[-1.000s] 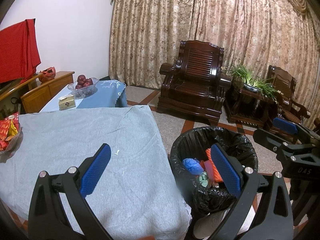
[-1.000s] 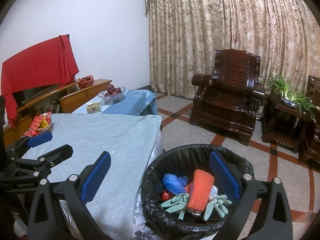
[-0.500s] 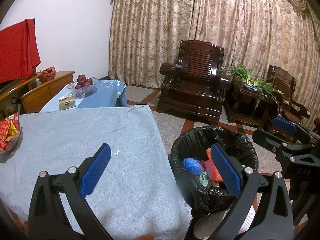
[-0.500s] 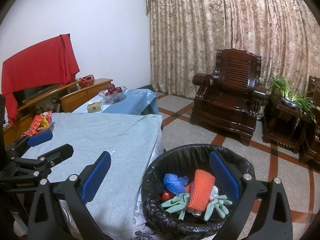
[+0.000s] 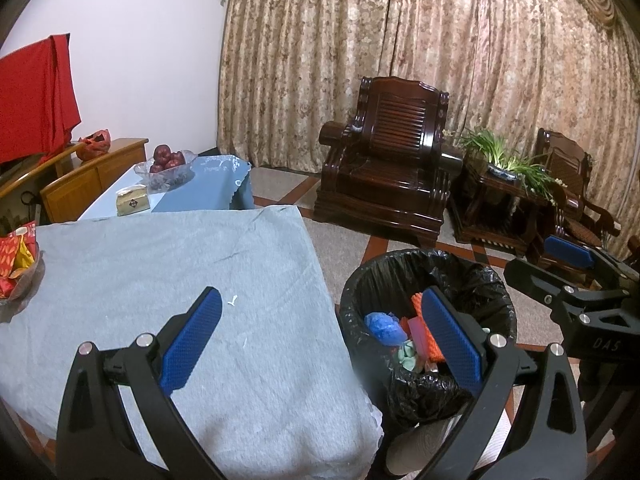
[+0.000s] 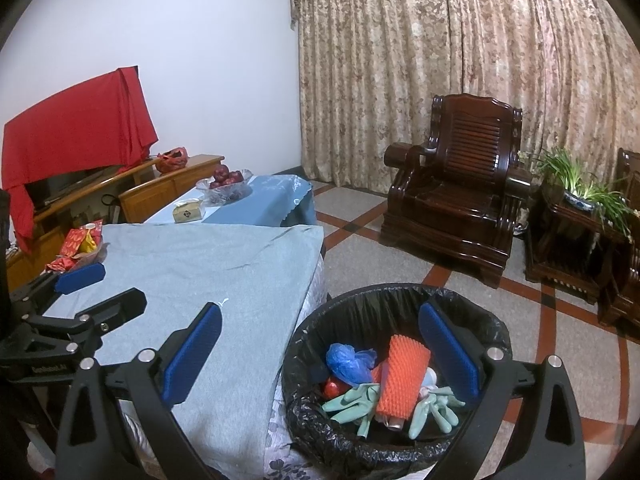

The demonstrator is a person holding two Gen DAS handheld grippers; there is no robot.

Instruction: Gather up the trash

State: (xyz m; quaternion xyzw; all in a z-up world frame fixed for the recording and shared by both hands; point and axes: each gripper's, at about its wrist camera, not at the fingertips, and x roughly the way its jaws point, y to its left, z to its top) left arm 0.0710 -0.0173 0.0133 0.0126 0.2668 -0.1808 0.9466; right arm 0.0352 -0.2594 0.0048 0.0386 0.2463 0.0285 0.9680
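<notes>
Both tools, left tool (image 5: 316,336) and right tool (image 6: 320,340), are hanging released and empty. Trash is already sitting in the black-lined bin (image 6: 400,450) right of the table (image 5: 140,264): orange foam net (image 6: 402,376), blue bag, green gloves. Only a tiny white scrap (image 5: 232,300) is remaining, so the task is looking nearly done.

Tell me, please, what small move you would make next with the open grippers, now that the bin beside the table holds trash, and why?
Probably ease the left gripper forward and down toward the small white scrap on the grey tablecloth. Both it and the right gripper are open and empty, the bin already holds gloves and an orange foam sleeve, and that scrap looks like the only litter left there.
</notes>
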